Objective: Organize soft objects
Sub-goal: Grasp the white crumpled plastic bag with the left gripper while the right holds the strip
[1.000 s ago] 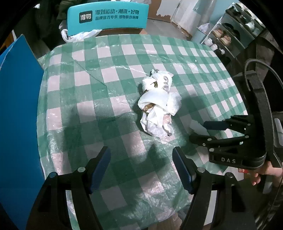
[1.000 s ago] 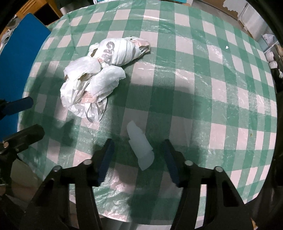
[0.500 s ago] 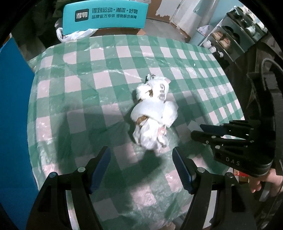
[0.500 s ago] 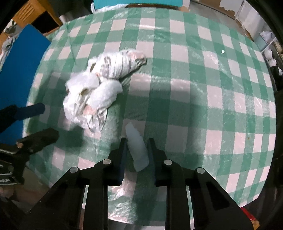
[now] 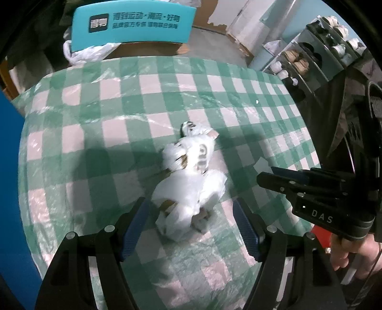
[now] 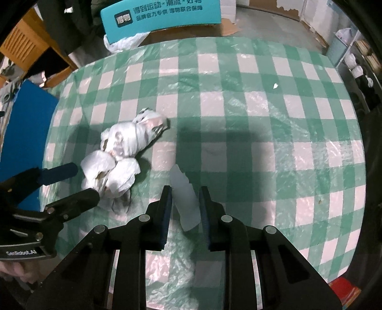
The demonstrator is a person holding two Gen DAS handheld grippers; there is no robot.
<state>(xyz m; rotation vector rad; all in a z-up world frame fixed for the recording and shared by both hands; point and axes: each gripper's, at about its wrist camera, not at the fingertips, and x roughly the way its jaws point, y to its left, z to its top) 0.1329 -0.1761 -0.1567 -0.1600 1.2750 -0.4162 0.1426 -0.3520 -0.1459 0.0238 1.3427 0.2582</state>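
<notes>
Since a second ago our right gripper (image 6: 184,205) has closed from a wide spread onto the small folded white bag (image 6: 185,198), and our left gripper (image 5: 189,226) has come forward until the near end of the crumpled bag pile (image 5: 188,181) sits between its fingers.

We hold the folded white bag pinched between the right pads, its far tip poking out ahead of the fingertips; whether it is lifted off the checked tablecloth (image 6: 262,124) or only resting there, we cannot quite tell from this angle. The left fingers stand spread wide, one on each side of the pile's near end, apparently not touching it, though that wrist view is blurred.

The pile lies near the middle of the tablecloth, and the folded bag is just beside it, on its right. Beyond the pile, past the far table edge, stands a teal sign (image 6: 162,16) with a loose white plastic bag (image 6: 125,41) below it. A blue board (image 6: 26,124) stands well to the pile's left.
</notes>
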